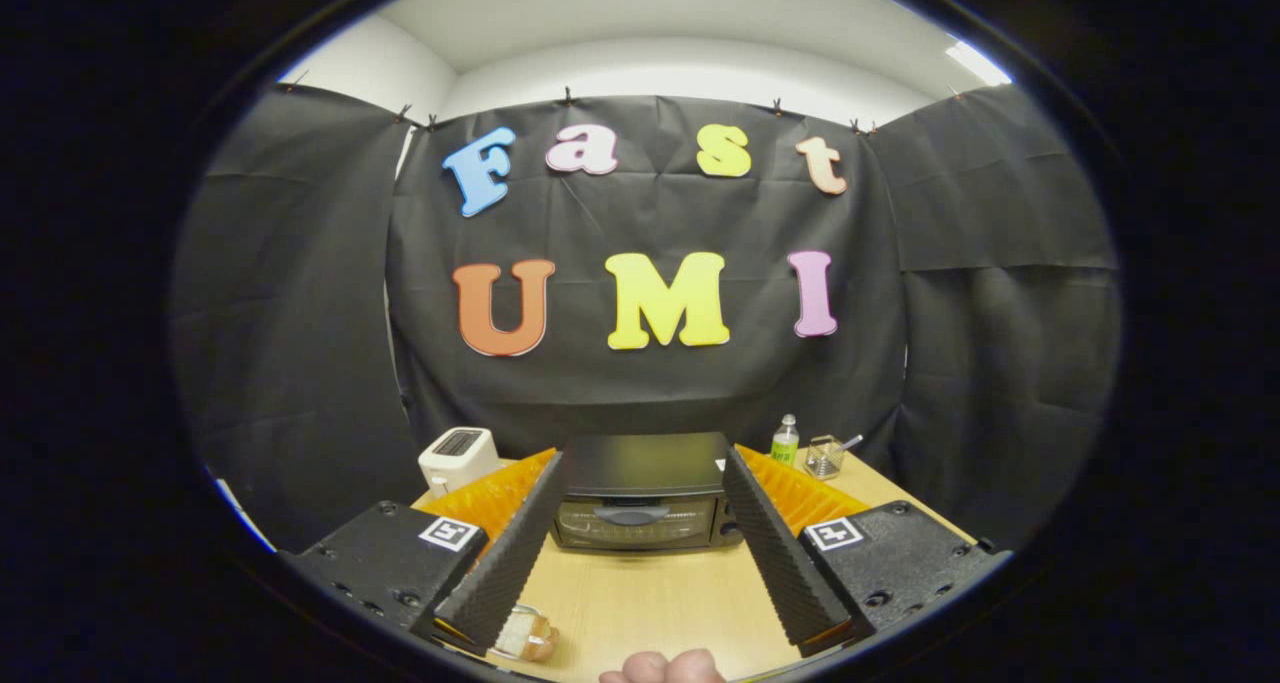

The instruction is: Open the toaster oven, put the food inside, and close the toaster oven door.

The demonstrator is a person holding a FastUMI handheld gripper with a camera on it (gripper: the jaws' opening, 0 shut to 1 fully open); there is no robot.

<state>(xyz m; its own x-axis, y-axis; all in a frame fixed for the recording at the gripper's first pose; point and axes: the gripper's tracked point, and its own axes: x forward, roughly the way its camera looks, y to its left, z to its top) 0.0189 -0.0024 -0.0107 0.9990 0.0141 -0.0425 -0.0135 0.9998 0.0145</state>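
Fingers (pixel 640 468) spread wide, toaster oven (pixel 640 503) beyond, white toaster (pixel 458 456) beside.

You are working in a booth hung with black cloth (pixel 650 383), clipped along its top edge. White walls (pixel 380 68) and ceiling (pixel 650 13) are showing above it, with a ceiling light (pixel 975 61) glowing. A light wooden table (pixel 650 603) is sitting below.

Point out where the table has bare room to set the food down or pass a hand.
Bare wood lies between the open gripper fingers, from the toaster oven door back to the bread. The back is crowded: white toaster, bottle, glass.
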